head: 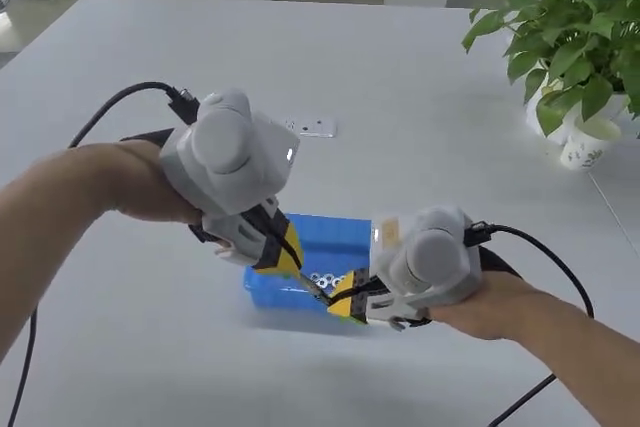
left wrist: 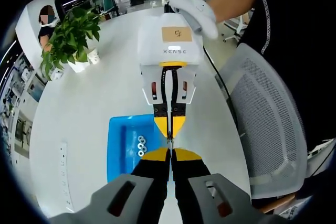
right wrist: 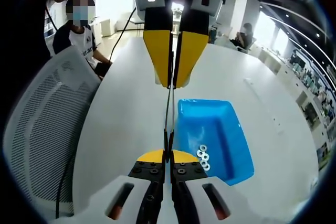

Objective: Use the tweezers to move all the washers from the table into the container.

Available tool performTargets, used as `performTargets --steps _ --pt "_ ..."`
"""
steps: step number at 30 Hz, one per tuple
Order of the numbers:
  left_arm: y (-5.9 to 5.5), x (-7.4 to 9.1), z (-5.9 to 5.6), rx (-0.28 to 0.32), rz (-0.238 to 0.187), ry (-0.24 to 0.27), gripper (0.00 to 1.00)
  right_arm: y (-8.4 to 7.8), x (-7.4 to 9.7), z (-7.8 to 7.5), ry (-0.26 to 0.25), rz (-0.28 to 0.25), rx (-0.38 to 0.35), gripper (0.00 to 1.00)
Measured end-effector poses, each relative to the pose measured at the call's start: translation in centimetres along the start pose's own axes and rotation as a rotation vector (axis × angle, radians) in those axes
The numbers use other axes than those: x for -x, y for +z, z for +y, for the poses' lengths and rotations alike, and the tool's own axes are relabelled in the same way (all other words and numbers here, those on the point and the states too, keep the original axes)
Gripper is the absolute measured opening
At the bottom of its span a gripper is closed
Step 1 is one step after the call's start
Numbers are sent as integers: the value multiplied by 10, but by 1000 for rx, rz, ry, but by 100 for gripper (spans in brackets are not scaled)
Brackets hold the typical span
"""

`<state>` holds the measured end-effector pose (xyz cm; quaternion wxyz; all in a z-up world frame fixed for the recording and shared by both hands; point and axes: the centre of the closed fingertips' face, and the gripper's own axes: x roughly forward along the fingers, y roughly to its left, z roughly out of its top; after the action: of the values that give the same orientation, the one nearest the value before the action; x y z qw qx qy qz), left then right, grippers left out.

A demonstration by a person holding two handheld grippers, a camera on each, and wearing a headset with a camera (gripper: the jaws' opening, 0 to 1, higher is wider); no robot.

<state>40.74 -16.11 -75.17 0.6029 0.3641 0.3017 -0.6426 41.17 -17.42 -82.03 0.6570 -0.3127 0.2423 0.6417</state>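
Left tongs, right tongs tight on tweezers; container washers countable in gripper views.

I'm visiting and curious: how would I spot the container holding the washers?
Start at the large white table. Near its front, away from the leafy green potted plant, sits a shallow blue plastic tray. It is the table's only blue thing, holding small silver metal washers.
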Motion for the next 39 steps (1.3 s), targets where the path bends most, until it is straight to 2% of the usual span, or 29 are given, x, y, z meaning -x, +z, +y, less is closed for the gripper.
performTargets --steps 11,18,25,29,39 --pt "-9 -14 -19 11 -12 2 5 -12 -4 19 22 26 2 3" --pt "-17 -24 -26 21 -22 8 5 -20 -9 29 40 47 5 3" --pt "-27 -32 -33 41 -36 19 5 -25 -16 37 50 72 16 3" --pt "-35 -41 -39 62 -31 22 5 -31 -20 42 58 90 19 3" --pt "-44 -57 -54 91 -41 14 3 -43 -30 53 70 126 30 3"
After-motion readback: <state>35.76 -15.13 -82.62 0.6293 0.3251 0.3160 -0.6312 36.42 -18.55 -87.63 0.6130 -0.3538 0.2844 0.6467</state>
